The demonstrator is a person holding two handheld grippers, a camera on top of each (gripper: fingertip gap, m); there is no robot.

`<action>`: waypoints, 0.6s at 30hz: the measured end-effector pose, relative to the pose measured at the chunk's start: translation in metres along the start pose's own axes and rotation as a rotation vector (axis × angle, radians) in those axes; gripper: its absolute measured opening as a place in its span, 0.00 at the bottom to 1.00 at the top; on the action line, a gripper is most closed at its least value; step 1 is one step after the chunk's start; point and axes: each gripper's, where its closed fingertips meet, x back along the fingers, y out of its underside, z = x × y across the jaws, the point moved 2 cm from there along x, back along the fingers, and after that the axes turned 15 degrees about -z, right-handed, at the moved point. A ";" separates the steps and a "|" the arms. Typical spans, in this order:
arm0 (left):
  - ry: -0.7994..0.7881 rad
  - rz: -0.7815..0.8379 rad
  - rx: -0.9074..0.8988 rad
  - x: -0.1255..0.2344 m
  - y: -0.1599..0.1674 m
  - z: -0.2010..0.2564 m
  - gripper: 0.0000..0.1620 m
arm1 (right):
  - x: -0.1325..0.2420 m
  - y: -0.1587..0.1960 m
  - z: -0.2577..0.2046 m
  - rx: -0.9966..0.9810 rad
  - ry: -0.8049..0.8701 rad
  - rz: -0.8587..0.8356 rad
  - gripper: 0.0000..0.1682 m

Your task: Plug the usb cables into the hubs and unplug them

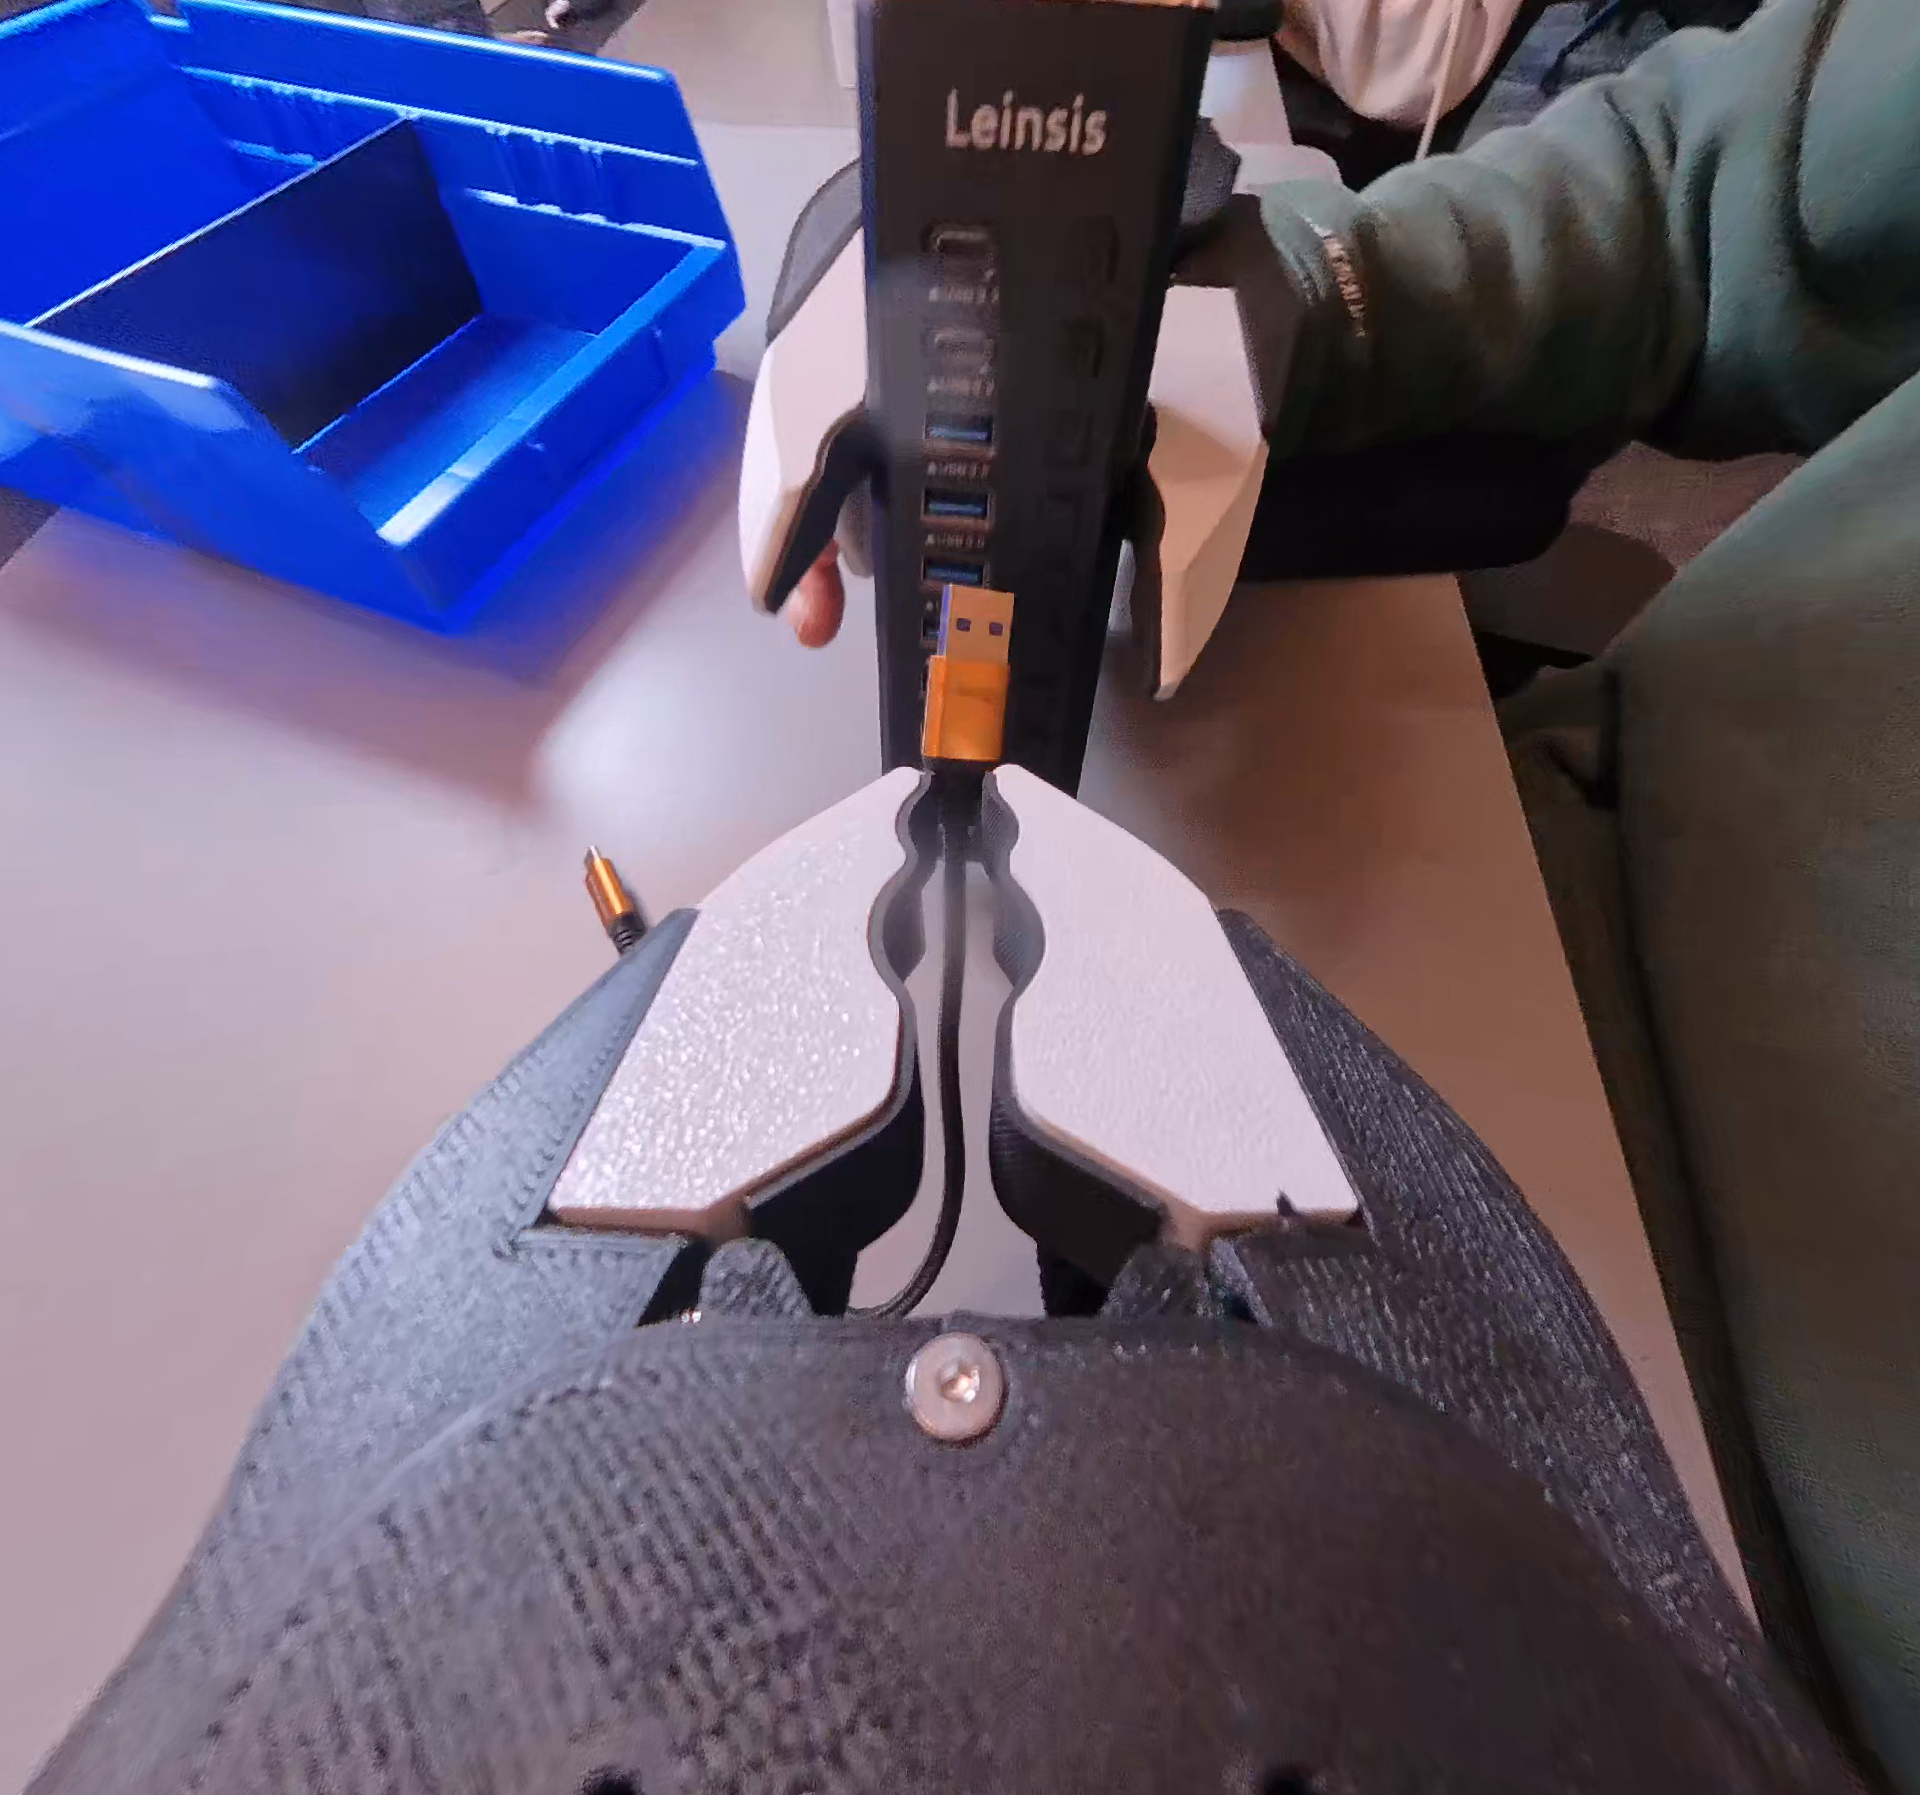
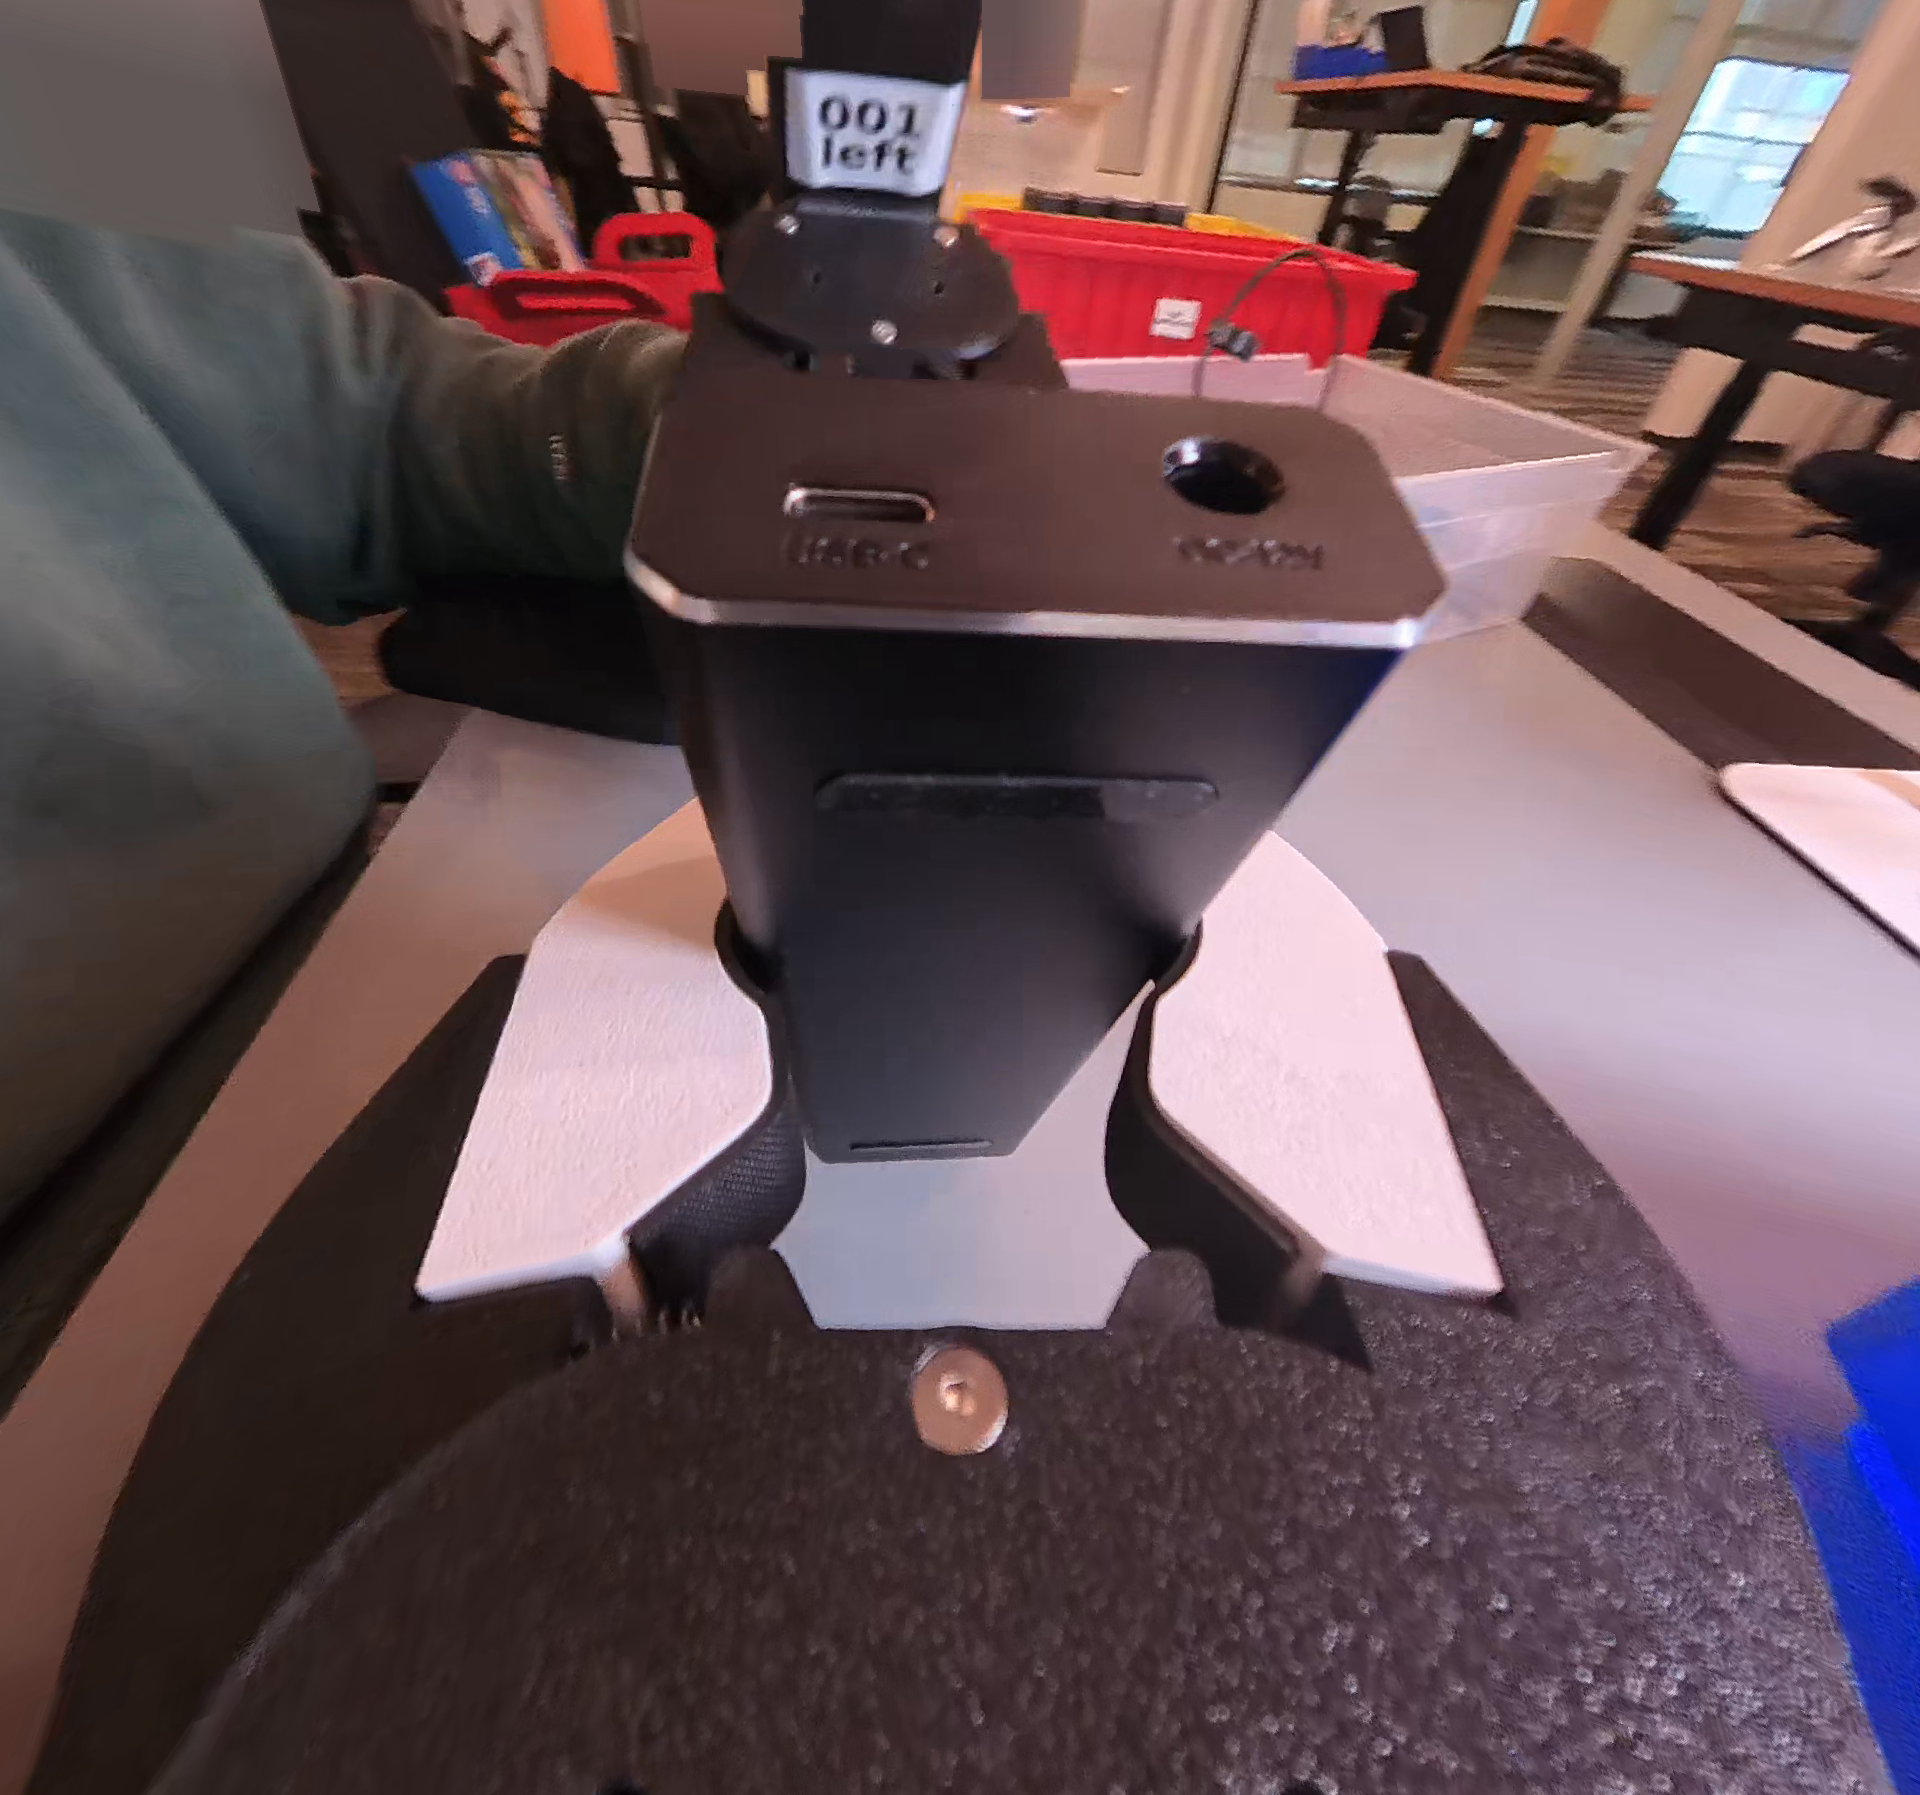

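The left gripper (image 1: 958, 789) has its white fingers (image 1: 769, 1007) pressed together on a black cable (image 1: 948, 1049), just behind an orange plug (image 1: 966, 706). The plug's metal tip points to 12 o'clock and lies over the lower ports of a black hub (image 1: 1023, 311); whether it touches a port cannot be told. The hub stands as a long upright bar in the left wrist view, its column of ports facing the camera. The right gripper (image 1: 997, 540) clamps the hub from both sides, one white finger at 9 o'clock of it and the other at 3 o'clock, with a fingertip of the person's hand (image 1: 821, 602) showing under the one at 9 o'clock. The cable's other end, a small orange connector (image 1: 608, 898), lies loose on the grey table (image 1: 260, 914) at 9 o'clock of the left fingertips. A blue bin (image 1: 343, 291) with a divider sits on the table at 10 o'clock. A green sleeve (image 1: 1610, 218) comes in from 3 o'clock. In the right wrist view the right gripper (image 2: 961, 976) holds the hub (image 2: 997, 706) between its jaws, the hub's end face with a slot port and a round socket turned to the camera. The left gripper's black body (image 2: 873, 291) shows beyond it at 12 o'clock, a red tub (image 2: 1195, 291) farther back.
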 end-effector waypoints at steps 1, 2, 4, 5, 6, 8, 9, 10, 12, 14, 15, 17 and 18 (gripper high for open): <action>0.000 -0.011 -0.014 0.000 -0.001 0.003 0.05 | -0.002 0.002 -0.004 0.006 -0.026 -0.013 0.43; -0.007 -0.017 -0.028 -0.001 -0.002 0.006 0.05 | -0.005 0.003 -0.007 0.011 -0.047 -0.025 0.43; -0.001 -0.025 -0.034 -0.001 -0.004 0.010 0.05 | -0.009 0.006 -0.013 0.016 -0.077 -0.044 0.43; 0.002 -0.032 -0.029 -0.002 -0.003 0.011 0.05 | -0.011 0.006 -0.014 0.017 -0.084 -0.050 0.43; 0.006 -0.040 -0.023 -0.002 -0.001 0.011 0.05 | -0.012 0.007 -0.015 0.018 -0.090 -0.054 0.43; 0.026 -0.052 0.003 -0.004 0.001 0.011 0.05 | -0.014 0.007 -0.017 0.023 -0.095 -0.060 0.43; 0.044 -0.056 0.021 -0.005 0.002 0.012 0.05 | -0.015 0.008 -0.018 0.029 -0.097 -0.064 0.43; 0.063 -0.062 0.044 -0.006 0.004 0.012 0.05 | -0.016 0.008 -0.019 0.037 -0.097 -0.070 0.43; 0.104 -0.074 0.084 -0.008 0.006 0.013 0.05 | -0.018 0.010 -0.021 0.064 -0.088 -0.092 0.43; 0.135 -0.101 0.108 -0.013 0.011 0.014 0.05 | -0.018 0.009 -0.023 0.078 -0.088 -0.099 0.43; 0.141 -0.111 0.112 -0.015 0.014 0.014 0.05 | -0.019 0.009 -0.024 0.083 -0.087 -0.104 0.43; 0.165 -0.139 0.117 -0.021 0.022 0.014 0.05 | -0.018 0.009 -0.024 0.088 -0.083 -0.111 0.43; 0.167 -0.148 0.120 -0.024 0.025 0.013 0.05 | -0.017 0.010 -0.023 0.085 -0.083 -0.116 0.43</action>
